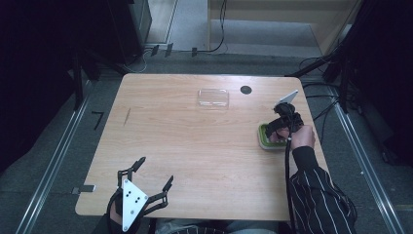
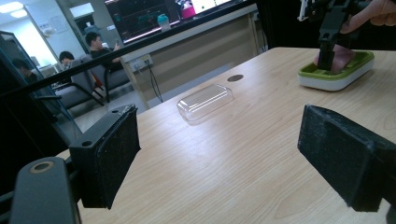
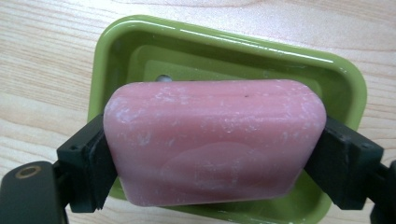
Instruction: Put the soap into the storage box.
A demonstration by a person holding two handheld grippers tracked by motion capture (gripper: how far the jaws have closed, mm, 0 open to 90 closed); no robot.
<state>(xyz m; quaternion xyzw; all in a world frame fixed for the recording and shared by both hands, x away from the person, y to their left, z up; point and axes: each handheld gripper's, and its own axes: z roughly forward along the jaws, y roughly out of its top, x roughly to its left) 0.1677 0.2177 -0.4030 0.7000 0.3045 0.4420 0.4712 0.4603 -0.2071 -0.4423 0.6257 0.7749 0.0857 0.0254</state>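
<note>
Right tool [image 3: 215, 154] clamping pink soap [image 3: 215, 140], left tool [image 2: 219, 154] wide

My left gripper [image 1: 155, 181] is a black frame of thin linkage bars, topped with a grey three-cornered plate [image 1: 130, 201] that carries a few small dark screw holes. Its two jaws end in flat rectangular pads [image 2: 111, 156] faced with coarse black foam, and a brass-ringed hole sits in the black bracket beside one. My right gripper [image 1: 278, 127] is built the same, black throughout, with a black cable [image 1: 287, 170] trailing from it. I wear a dark sleeve [image 1: 319, 195] with thin pale stripes.
</note>
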